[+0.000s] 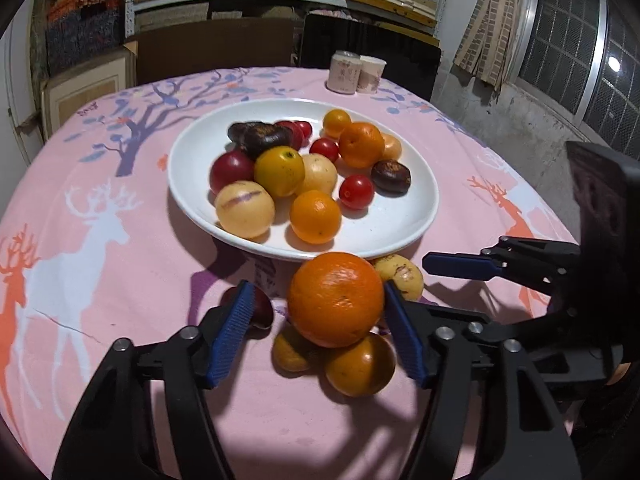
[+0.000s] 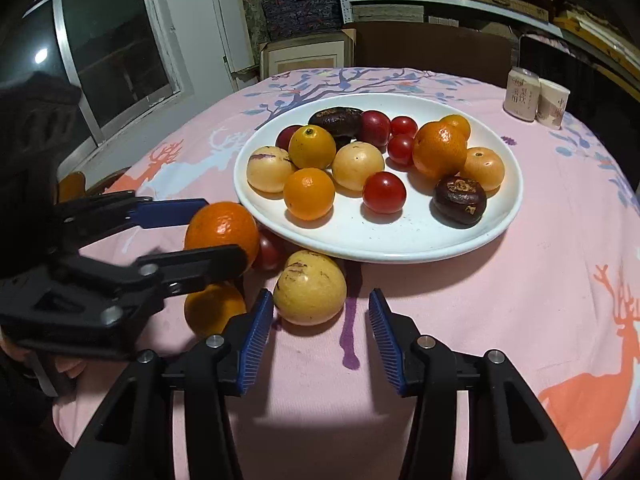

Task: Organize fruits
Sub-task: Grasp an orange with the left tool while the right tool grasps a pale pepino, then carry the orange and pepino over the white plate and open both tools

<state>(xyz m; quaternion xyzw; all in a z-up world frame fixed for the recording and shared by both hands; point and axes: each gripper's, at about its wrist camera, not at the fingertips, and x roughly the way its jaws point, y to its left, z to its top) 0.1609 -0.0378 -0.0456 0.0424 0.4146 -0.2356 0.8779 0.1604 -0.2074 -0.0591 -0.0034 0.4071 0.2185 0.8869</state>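
A white plate (image 1: 416, 208) (image 2: 500, 216) on the pink tablecloth holds several oranges, red tomatoes, yellow melons and dark fruits. My left gripper (image 1: 316, 300) is open around a large orange (image 1: 336, 300) (image 2: 222, 230); its right pad touches the orange and the left pad stands apart. The orange seems to rest on two smaller orange fruits (image 1: 360, 364). A dark red fruit (image 1: 262, 312) lies by the left pad. My right gripper (image 2: 320, 312) is open and empty, its fingers either side of a yellow melon (image 2: 310, 288) (image 1: 402, 276) on the cloth by the plate.
Two paper cups (image 1: 356, 72) (image 2: 536, 98) stand at the table's far edge. Chairs and shelves of boxes stand behind the table. A window (image 1: 568, 60) is at the side. The right gripper shows at the right of the left wrist view (image 1: 480, 266).
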